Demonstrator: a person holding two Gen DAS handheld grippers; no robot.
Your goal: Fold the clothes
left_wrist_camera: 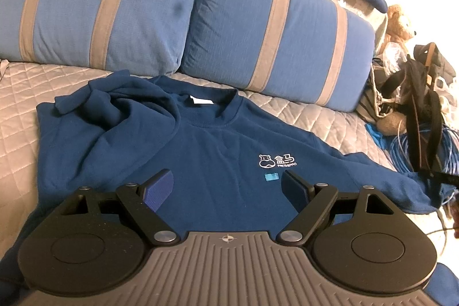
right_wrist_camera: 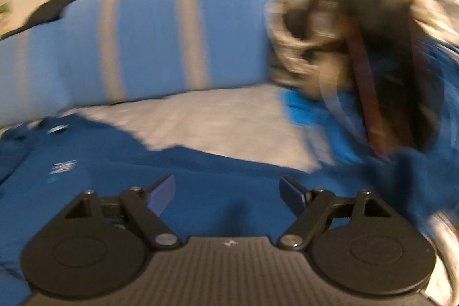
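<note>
**On the quilted bed, a blue sweatshirt lies face up**

Across the grey bedspread (left_wrist_camera: 301, 116), stitched in a diamond quilt pattern, a dark blue sweatshirt (left_wrist_camera: 206, 162) of soft, thick knit lies chest up, its ribbed round collar toward two pillows. A small white printed logo (left_wrist_camera: 276, 161) sits on the chest, with a light blue patch just below it. One sleeve is folded in over the shoulder on the picture's left, bunched into rounded creases; the other sleeve runs flat out to the right.

Both pillows (left_wrist_camera: 275, 36) are plump, blue, ribbed in weave, and crossed by grey bands. Beside them lies a tangle of dark straps, a brown plush toy (left_wrist_camera: 400, 22) and coiled blue cable (left_wrist_camera: 407, 151).

Low over the chest, the left gripper (left_wrist_camera: 228, 188) hangs with its jaws spread wide and nothing between them. The right gripper (right_wrist_camera: 228, 191) likewise stands released, its flat blue pads (right_wrist_camera: 162, 195) apart above smooth blue cloth, grasping nothing; its view is heavily blurred.
</note>
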